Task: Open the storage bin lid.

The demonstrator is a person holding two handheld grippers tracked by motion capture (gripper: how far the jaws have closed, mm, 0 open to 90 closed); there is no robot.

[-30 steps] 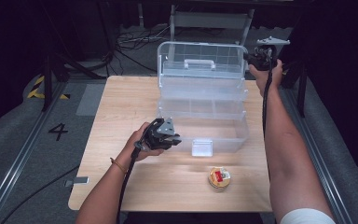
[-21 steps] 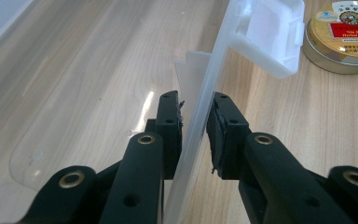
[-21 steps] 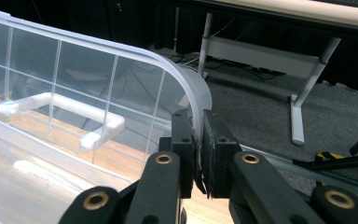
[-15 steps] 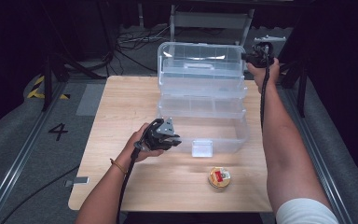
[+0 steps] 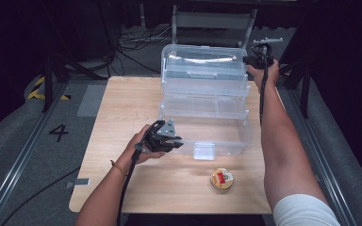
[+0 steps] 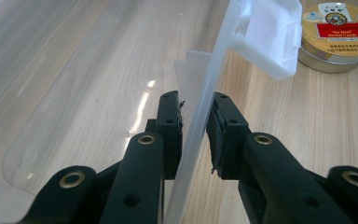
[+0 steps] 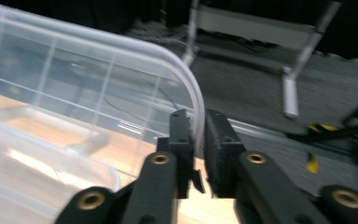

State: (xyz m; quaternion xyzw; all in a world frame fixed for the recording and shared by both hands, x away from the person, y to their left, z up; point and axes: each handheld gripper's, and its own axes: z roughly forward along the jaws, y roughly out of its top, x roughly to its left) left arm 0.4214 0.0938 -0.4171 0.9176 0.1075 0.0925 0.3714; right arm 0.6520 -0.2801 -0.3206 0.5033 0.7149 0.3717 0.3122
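A clear plastic box stands on the wooden table with its lid raised at the back. My left gripper grips the box's front wall, with one jaw inside the box and one outside, beside the white latch. My right gripper is at the lid's upper right corner. Its jaws have just been opening; in the right gripper view they straddle the lid's rim with a little gap. A round gold tin with a red label lies in front of the box.
The tin lies close to the latch, just outside the front wall. A metal frame stands behind the table, with cables on the dark floor. Grey floor strips run along both sides of the table.
The right hand has drifted a little left and down at the lid's corner. The left hand and the box have stayed put.
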